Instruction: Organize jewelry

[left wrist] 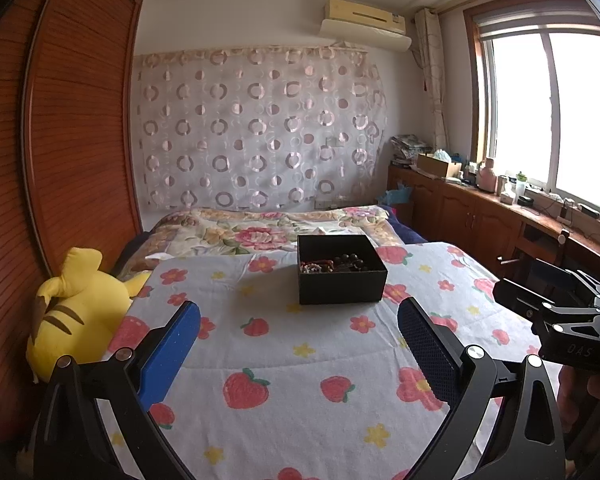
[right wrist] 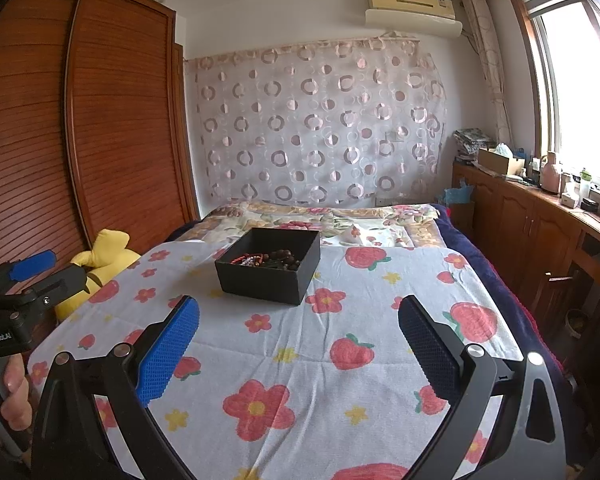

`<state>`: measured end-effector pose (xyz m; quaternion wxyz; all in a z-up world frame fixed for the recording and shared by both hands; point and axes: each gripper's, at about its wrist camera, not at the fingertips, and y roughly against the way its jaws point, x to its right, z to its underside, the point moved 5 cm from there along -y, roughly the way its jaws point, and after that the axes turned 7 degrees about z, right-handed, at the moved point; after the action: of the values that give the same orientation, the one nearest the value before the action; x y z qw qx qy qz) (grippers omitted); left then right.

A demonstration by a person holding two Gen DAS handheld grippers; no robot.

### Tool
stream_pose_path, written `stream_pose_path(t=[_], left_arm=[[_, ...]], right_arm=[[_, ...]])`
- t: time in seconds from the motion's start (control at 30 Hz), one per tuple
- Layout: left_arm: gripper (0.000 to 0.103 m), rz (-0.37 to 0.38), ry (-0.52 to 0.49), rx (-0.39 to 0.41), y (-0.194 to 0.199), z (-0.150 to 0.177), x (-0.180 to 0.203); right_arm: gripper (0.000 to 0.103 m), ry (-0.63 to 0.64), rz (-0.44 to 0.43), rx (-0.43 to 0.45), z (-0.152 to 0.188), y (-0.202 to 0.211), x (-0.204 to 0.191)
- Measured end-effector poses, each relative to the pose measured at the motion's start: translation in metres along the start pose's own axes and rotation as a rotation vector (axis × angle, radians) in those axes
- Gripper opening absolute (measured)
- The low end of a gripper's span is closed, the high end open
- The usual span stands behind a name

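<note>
I held my left gripper [left wrist: 298,344] and my right gripper [right wrist: 298,344] spread wide, gripping nothing, above the white strawberry-and-flower printed bedcover [left wrist: 300,360]. The open black square cardboard box [left wrist: 340,280] of dark bead jewelry [left wrist: 332,266] sat ahead of both, well apart from my fingers.

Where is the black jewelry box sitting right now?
The black box sits on the strawberry-print sheet mid-bed, ahead of both open grippers, slightly right of centre in the left wrist view and left of centre in the right. The yellow plush lies at the bed's left edge.
</note>
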<state>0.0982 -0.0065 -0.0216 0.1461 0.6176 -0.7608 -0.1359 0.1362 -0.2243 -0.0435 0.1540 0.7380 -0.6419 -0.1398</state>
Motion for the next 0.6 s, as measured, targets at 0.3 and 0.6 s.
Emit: stream_pose_path(t=[0.3,0.6], left_arm=[[0.095,-0.001,0.000,0.000,0.0000,0.0007,0.0005],[0.095,-0.001,0.000,-0.001,0.0001,0.0011,0.0006]], right_arm=[[0.101,-0.001,0.000,0.003,0.0000,0.0001,0.0002],[0.101,-0.001,0.000,0.002,0.0010,0.0003,0.0009]])
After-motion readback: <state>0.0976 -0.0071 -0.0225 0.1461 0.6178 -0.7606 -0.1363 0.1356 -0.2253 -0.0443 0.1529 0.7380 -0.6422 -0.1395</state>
